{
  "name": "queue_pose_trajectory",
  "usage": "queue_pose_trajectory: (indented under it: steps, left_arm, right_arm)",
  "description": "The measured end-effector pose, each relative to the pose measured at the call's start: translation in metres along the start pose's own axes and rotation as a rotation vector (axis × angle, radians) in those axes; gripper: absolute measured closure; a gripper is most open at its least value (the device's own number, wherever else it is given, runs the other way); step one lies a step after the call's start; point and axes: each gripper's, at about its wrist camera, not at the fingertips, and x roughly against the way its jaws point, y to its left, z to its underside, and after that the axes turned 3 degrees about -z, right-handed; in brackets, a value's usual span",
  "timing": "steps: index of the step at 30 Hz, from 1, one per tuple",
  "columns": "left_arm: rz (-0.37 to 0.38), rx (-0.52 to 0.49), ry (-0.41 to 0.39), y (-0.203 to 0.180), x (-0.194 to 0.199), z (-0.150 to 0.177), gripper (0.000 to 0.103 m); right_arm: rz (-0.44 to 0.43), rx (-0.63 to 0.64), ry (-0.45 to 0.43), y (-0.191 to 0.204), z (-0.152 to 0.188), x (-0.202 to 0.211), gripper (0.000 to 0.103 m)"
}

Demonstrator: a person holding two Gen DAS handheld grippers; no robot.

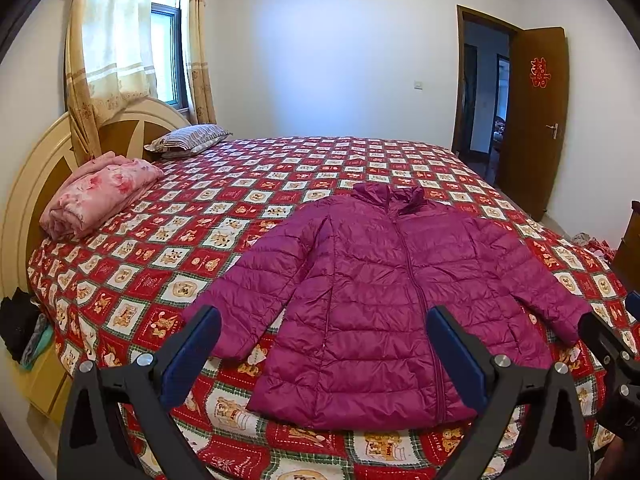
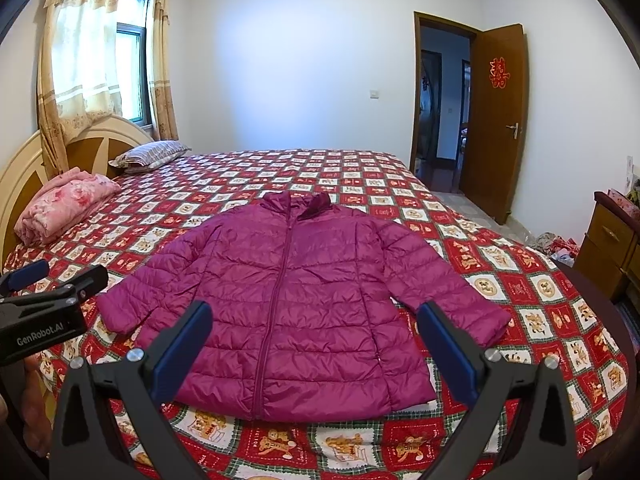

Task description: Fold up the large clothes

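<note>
Left gripper (image 1: 324,344) and right gripper (image 2: 314,338): fingers wide apart, empty, above the jacket (image 2: 296,292).

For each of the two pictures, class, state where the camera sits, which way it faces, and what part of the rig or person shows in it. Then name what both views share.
Left wrist view: sits on the left hand-held gripper, facing across the bed toward the far wall; its open fingers frame the purple jacket; the right hand-held gripper shows at the right edge.
Right wrist view: sits on the right gripper, facing the same way; the left gripper shows at the left edge.
Shared: jacket, bed, pink folded blanket, striped pillow, door.
</note>
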Motion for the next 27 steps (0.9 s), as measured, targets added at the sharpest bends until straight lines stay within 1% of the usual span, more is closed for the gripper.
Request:
queue_pose_trajectory:
  steps: [12, 27]
  left_arm:
    - [0.003, -0.005, 0.008, 0.0007, -0.0050, 0.0067, 0.001]
    - [0.003, -0.008, 0.013, -0.0015, -0.0063, 0.0071, 0.001]
  right_arm:
    - [-0.008, -0.003, 0.015, -0.0011, 0.0020, -0.0038, 0.000]
    - [-0.008, -0.001, 0.016, -0.0010, 0.0026, -0.0048, 0.000]
